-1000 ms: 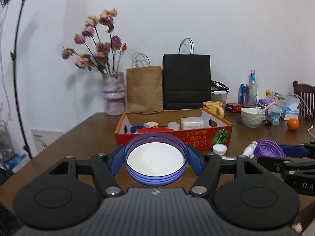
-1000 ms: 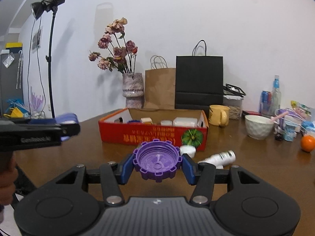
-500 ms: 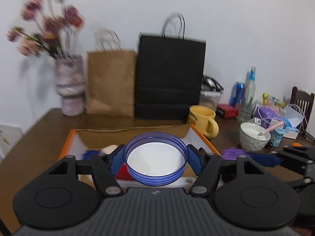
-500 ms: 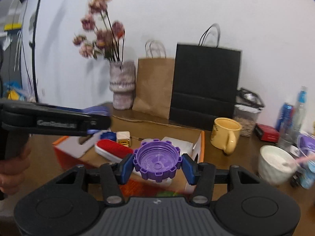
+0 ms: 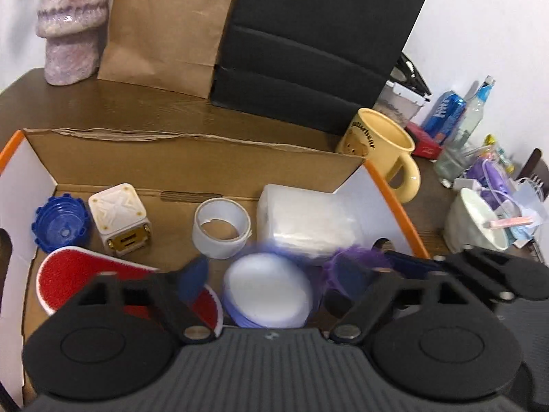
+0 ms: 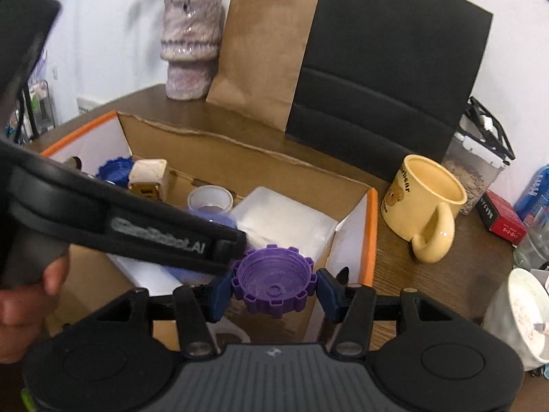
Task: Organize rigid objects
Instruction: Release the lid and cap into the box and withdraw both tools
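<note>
"Butterbear" on yellow mug (image 5: 381,147); "GenRobot.AI" on left claw (image 6: 144,237)

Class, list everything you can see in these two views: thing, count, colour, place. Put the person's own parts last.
cardboard box: one, brown with orange rim, on table
table: one, dark wood
blue cap: one, box's left
cube: one, cream, beside blue cap
tape roll: one, white, box middle
plastic container: one, white, box's right
brush: one, red, box front-left
lid: one, blue-rimmed, between left tool's opening jaws
purple cap: one, in right tool
mug: one, yellow, right of box
bowl: one, white, far right
paper bags: brown, black, behind box
vase: one, pinkish, back left
left tool: black, over box
right tool: black, over box's right end
hand: one, holding left tool
</note>
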Motion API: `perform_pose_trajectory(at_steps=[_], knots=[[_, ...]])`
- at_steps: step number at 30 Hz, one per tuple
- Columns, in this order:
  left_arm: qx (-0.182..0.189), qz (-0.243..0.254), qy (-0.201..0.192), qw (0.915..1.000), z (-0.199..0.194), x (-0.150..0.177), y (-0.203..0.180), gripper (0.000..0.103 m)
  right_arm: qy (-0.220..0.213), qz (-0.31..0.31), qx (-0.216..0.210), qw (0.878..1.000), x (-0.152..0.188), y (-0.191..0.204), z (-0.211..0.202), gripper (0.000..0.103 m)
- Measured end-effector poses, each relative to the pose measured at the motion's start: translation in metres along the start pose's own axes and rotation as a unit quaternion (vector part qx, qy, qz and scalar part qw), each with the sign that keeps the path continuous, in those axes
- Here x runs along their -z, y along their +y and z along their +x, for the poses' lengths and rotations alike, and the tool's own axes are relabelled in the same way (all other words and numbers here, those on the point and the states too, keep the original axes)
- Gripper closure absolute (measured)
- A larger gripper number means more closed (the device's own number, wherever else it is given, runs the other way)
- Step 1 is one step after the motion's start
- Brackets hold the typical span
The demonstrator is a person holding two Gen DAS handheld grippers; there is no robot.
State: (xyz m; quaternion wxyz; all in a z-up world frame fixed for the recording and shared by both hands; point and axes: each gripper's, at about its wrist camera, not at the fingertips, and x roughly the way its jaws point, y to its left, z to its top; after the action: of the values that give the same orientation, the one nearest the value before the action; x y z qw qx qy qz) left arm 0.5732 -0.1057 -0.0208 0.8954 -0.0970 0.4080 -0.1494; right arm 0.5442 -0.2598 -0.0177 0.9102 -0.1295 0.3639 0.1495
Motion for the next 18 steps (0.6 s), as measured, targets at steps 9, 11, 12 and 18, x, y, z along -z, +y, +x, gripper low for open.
perform_pose_trajectory(at_steps=[9, 11, 12, 18], knots=[[-0.027, 0.020, -0.023, 0.9992, -0.036, 0.000, -0.002, 0.014, -0.015, 0.018, 0.000, 1.000, 0.000, -0.004, -0.031, 0.038], [-0.032, 0.021, -0.034, 0.9987, -0.054, -0.001, -0.001, 0.011, -0.023, 0.023, 0.003, 0.999, 0.001, -0.006, -0.048, 0.036], [-0.038, 0.026, -0.043, 0.9980, -0.066, 0.002, -0.001, 0.009, -0.027, 0.024, 0.004, 0.999, 0.001, -0.006, -0.057, 0.036], [-0.094, 0.091, -0.094, 0.9870, -0.136, 0.037, 0.003, 0.007, -0.056, 0.034, -0.011, 0.998, 0.013, 0.001, -0.114, 0.026]])
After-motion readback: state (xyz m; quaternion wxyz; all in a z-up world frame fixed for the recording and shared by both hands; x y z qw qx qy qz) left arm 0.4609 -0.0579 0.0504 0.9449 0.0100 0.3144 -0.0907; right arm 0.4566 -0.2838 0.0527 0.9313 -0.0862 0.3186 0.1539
